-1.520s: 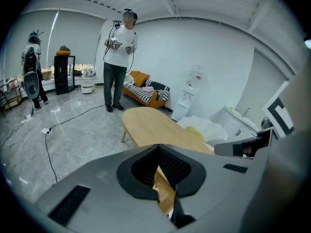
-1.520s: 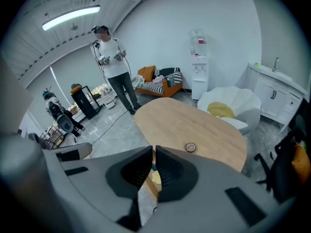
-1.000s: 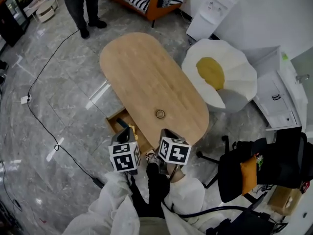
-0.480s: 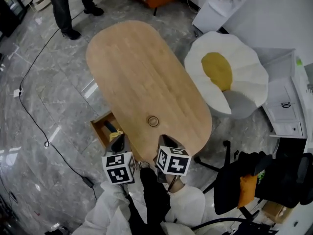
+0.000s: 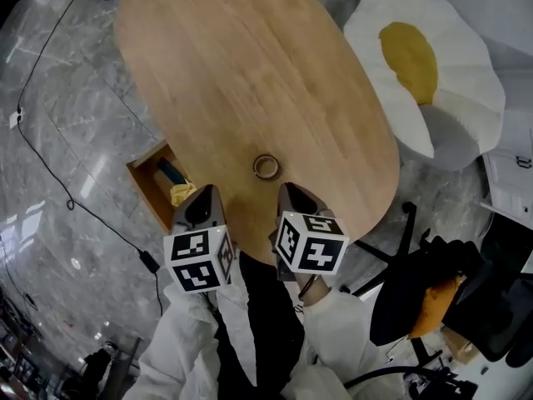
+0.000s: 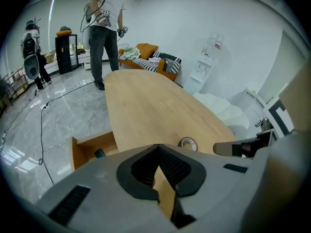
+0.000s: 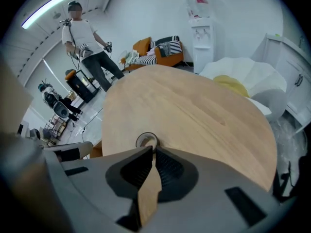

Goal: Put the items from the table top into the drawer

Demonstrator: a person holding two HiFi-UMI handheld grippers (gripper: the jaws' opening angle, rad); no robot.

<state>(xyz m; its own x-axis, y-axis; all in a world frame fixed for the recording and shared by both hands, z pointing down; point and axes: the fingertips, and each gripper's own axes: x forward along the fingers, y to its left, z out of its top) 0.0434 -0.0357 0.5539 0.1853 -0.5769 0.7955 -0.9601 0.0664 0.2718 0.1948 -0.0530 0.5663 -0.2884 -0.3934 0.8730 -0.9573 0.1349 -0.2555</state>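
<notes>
Wooden tabletop carries a small ring lying flat just beyond the right tool, farther from the left tool; both tools are closed, holding nothing.

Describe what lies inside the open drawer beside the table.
The drawer holds a dark teal object and a crumpled yellow item; what they are cannot be told. The table top covers the drawer's inner part.
</notes>
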